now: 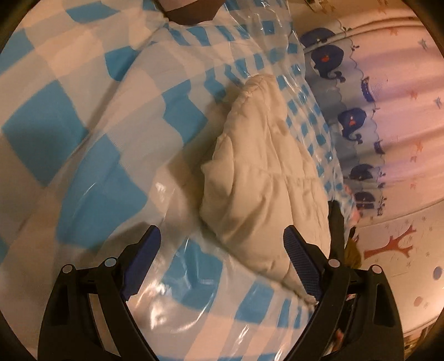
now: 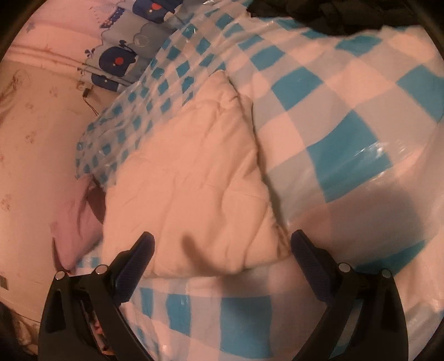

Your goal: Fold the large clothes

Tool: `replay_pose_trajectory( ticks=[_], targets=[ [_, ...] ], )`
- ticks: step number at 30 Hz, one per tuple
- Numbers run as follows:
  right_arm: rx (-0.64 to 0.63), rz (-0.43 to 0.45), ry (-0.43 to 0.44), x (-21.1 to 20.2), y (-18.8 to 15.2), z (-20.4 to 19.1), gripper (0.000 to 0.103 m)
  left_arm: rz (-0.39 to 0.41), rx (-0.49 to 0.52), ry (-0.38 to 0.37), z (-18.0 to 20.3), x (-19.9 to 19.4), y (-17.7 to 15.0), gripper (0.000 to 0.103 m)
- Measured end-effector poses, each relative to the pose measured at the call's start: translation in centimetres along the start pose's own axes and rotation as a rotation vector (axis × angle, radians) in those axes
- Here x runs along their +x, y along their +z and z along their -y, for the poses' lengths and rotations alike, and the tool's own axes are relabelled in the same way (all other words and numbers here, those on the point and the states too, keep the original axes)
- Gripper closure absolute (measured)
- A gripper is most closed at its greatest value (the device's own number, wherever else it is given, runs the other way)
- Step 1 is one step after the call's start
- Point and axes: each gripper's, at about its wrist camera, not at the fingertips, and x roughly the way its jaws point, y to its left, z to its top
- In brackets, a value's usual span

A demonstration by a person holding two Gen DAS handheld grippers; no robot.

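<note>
A cream quilted padded garment [image 1: 263, 177] lies folded into a bundle on a blue-and-white checked cover under clear plastic [image 1: 91, 155]. My left gripper [image 1: 222, 238] is open and empty, just above the garment's near end, with the right finger [image 1: 301, 258] beside its edge. In the right wrist view the same cream garment [image 2: 194, 180] lies flat in a thick wedge on the checked cover [image 2: 333, 111]. My right gripper [image 2: 222, 244] is open and empty, its fingers astride the garment's near edge without touching it.
A whale-print fabric panel [image 1: 352, 122] and pink curtain [image 1: 402, 97] stand at the bed's side. A pink cloth [image 2: 75, 230] lies left of the garment. Dark clothing [image 2: 333, 14] sits at the far edge. A cream patterned wall [image 2: 33, 138] is on the left.
</note>
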Motion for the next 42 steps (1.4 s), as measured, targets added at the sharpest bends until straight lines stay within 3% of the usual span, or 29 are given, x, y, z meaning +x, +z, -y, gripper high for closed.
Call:
replay_pose_trajectory(
  ticks=[2,4,7,9,10,13,15,16,17,18,20,21,22,24,27,30,35,37,39,40,41,42],
  targets=[
    [-0.021,0.011,-0.028,0.3,0.0,-0.2,0.008,0.012,0.003,-0.024,0.2,0.2,0.1,0.017],
    [-0.029,0.003,-0.055,0.9,-0.1,-0.1,0.008,0.014,0.024,-0.001,0.6,0.8,0.5,0.017],
    [-0.060,0.007,-0.020,1.3,-0.2,-1.1,0.011,0.006,-0.004,0.004,0.5,1.6,1.1,0.017],
    [-0.071,0.020,-0.040,1.2,-0.4,-1.2,0.042,0.007,-0.003,-0.003,1.1,2.0,1.4,0.017],
    [-0.051,0.027,-0.029,1.0,-0.3,-0.8,0.066,0.014,0.004,-0.009,1.6,1.9,1.2,0.017],
    [-0.021,0.039,0.056,0.2,-0.2,0.1,0.077,0.044,0.096,-0.005,3.8,2.0,1.2,0.017],
    [-0.015,0.037,0.072,0.2,-0.2,0.4,0.077,0.008,0.058,0.032,3.6,3.4,1.9,0.017],
    [0.009,0.036,0.097,0.3,-0.3,0.8,0.073,-0.018,0.021,0.023,3.1,4.0,2.1,0.017],
    [0.039,0.032,0.117,0.4,-0.2,1.3,0.062,-0.030,0.006,0.023,2.9,4.4,2.4,0.017],
    [0.077,0.022,0.137,0.7,0.1,1.9,0.059,-0.032,0.003,0.028,2.8,4.8,2.6,0.017],
    [0.062,0.015,0.130,1.1,0.5,1.9,0.062,-0.031,0.025,0.009,3.3,5.3,2.8,0.019],
    [0.035,0.018,0.115,1.0,0.5,1.2,0.066,-0.041,0.045,0.014,3.8,5.5,2.9,0.034],
    [0.010,0.022,0.113,0.8,0.5,0.5,0.076,-0.049,0.077,0.033,4.4,5.5,2.8,0.050],
    [-0.016,0.033,0.134,-0.1,0.4,-0.4,0.082,-0.068,0.134,0.042,5.6,5.2,2.8,0.068],
    [-0.036,0.043,0.185,-1.7,0.1,-1.7,0.084,-0.070,0.158,0.026,6.7,3.5,2.9,0.077],
    [-0.068,0.045,0.221,-3.6,-0.9,-3.0,0.085,-0.065,0.208,0.005,8.2,-0.1,1.9,0.079],
    [-0.117,-0.001,0.260,-7.8,-6.0,-4.0,0.085,-0.080,0.257,0.005,7.7,-6.4,-1.4,0.076],
    [-0.142,-0.036,0.207,-8.4,-8.3,-3.8,0.083,-0.087,0.305,0.049,6.3,-8.0,-3.3,0.061],
    [-0.165,-0.080,0.119,-7.9,-9.8,-3.1,0.067,-0.099,0.314,0.083,4.4,-8.1,-4.7,0.043],
    [-0.161,-0.101,0.094,-7.5,-10.1,-2.5,0.046,-0.105,0.305,0.113,3.2,-7.7,-5.3,0.036],
    [-0.137,-0.112,0.078,-7.0,-10.2,-1.9,0.035,-0.097,0.292,0.147,2.5,-7.4,-5.5,0.030],
    [-0.110,-0.120,0.067,-6.6,-10.1,-1.3,0.035,-0.070,0.276,0.184,1.8,-7.3,-5.8,0.020]
  ],
)
